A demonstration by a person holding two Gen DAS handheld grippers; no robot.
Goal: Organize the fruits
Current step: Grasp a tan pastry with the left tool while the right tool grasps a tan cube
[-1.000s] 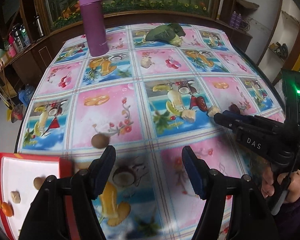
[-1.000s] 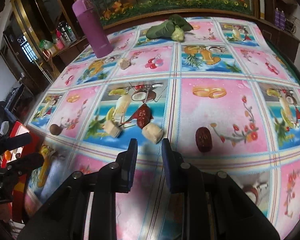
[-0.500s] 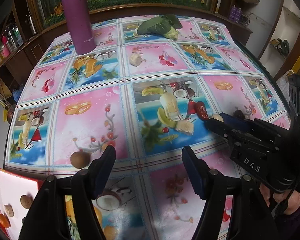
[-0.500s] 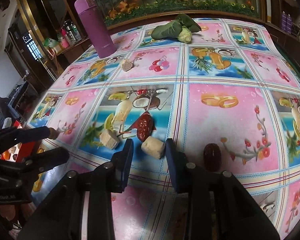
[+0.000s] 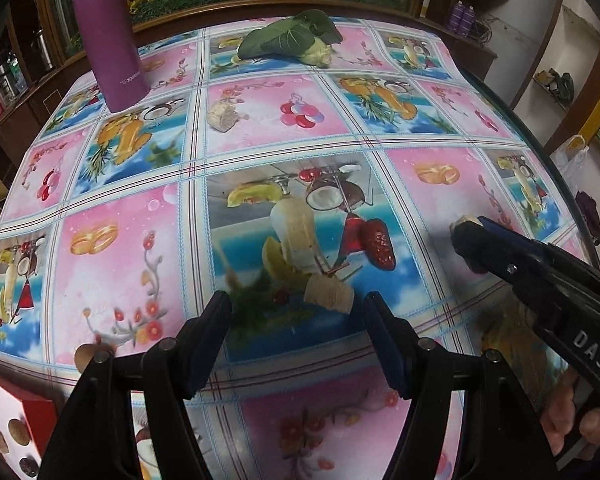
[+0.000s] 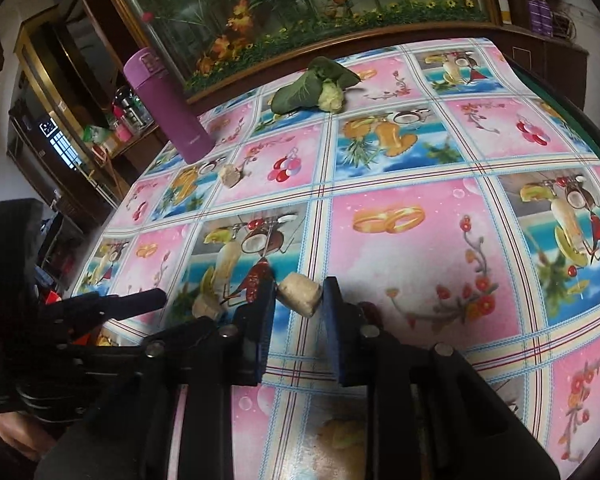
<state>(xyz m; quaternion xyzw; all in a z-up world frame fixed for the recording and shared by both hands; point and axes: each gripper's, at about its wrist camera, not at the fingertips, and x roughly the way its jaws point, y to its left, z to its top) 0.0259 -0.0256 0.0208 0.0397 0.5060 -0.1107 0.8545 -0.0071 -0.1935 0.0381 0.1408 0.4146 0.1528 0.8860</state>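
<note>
Hand-held gripper [image 6: 298, 308] on our right now clamps the pale chunk [image 6: 300, 294] it was approaching; our left hand-held gripper [image 5: 296, 320] is closing, nothing between its jaws.

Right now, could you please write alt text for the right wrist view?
The right gripper clamps a pale chunk over a fruit-print tablecloth. The left gripper reaches in beside it; a purple flask and leafy vegetable sit beyond.

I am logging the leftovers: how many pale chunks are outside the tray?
3. A chunk by the bottle, a chunk below the date, a chunk in the right gripper. The tray may hide more.
</note>
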